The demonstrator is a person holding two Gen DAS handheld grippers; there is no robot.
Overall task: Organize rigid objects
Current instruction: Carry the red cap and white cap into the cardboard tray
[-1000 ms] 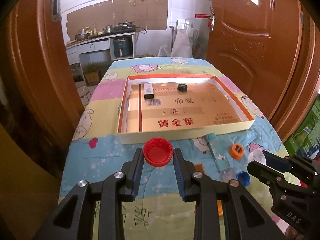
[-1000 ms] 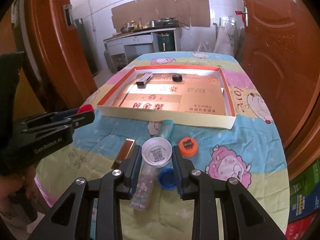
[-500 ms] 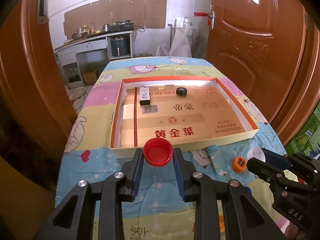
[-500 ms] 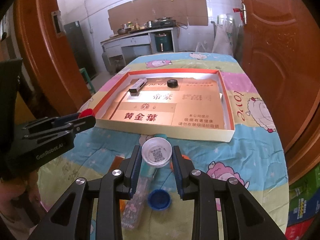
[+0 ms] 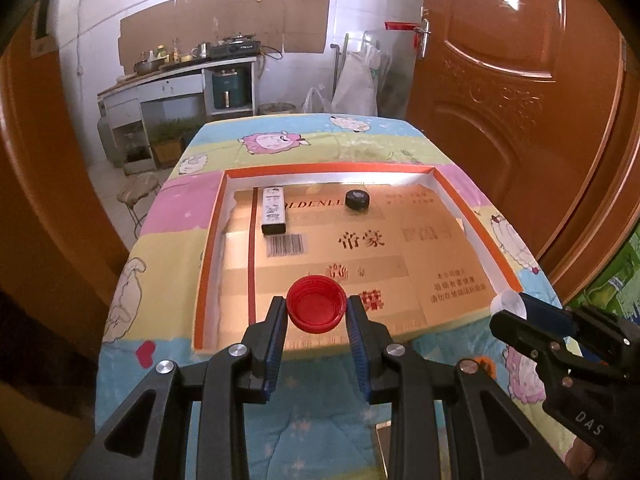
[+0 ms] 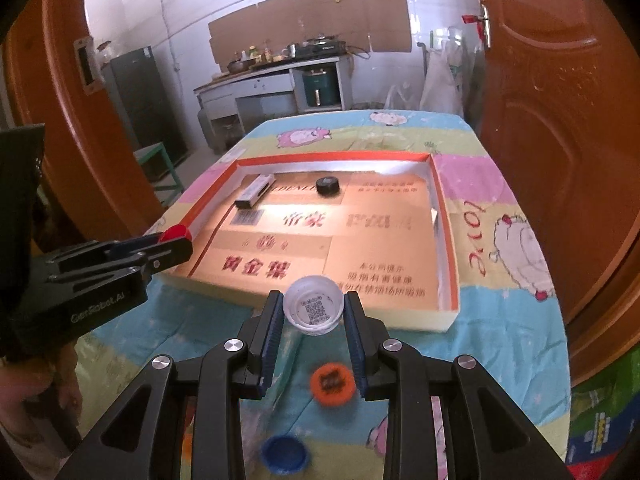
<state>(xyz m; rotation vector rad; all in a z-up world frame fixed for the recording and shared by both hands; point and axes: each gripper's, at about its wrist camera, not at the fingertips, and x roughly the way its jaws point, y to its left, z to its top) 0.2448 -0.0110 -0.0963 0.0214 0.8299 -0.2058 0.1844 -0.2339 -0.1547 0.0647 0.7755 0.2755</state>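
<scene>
My left gripper (image 5: pixel 317 312) is shut on a red bottle cap (image 5: pixel 316 305) and holds it above the near edge of a shallow cardboard box with an orange rim (image 5: pixel 208 248). My right gripper (image 6: pixel 313 312) is shut on a white cap with a QR code (image 6: pixel 314 307), just short of the box's near wall (image 6: pixel 400 318). The box holds a small white-and-black rectangular item (image 5: pixel 273 215) and a black cap (image 5: pixel 357 199) near its far side. The right gripper also shows in the left wrist view (image 5: pixel 516 316), and the left gripper in the right wrist view (image 6: pixel 172 240).
An orange cap (image 6: pixel 332 383) and a blue cap (image 6: pixel 285 454) lie on the cartoon-print tablecloth (image 6: pixel 500 320) under my right gripper. Wooden doors stand on both sides of the table. A kitchen counter stands beyond the far end.
Both grippers have moved forward and up with their caps. The red cap is now over the box's near edge; the white cap has reached the box's near wall.
</scene>
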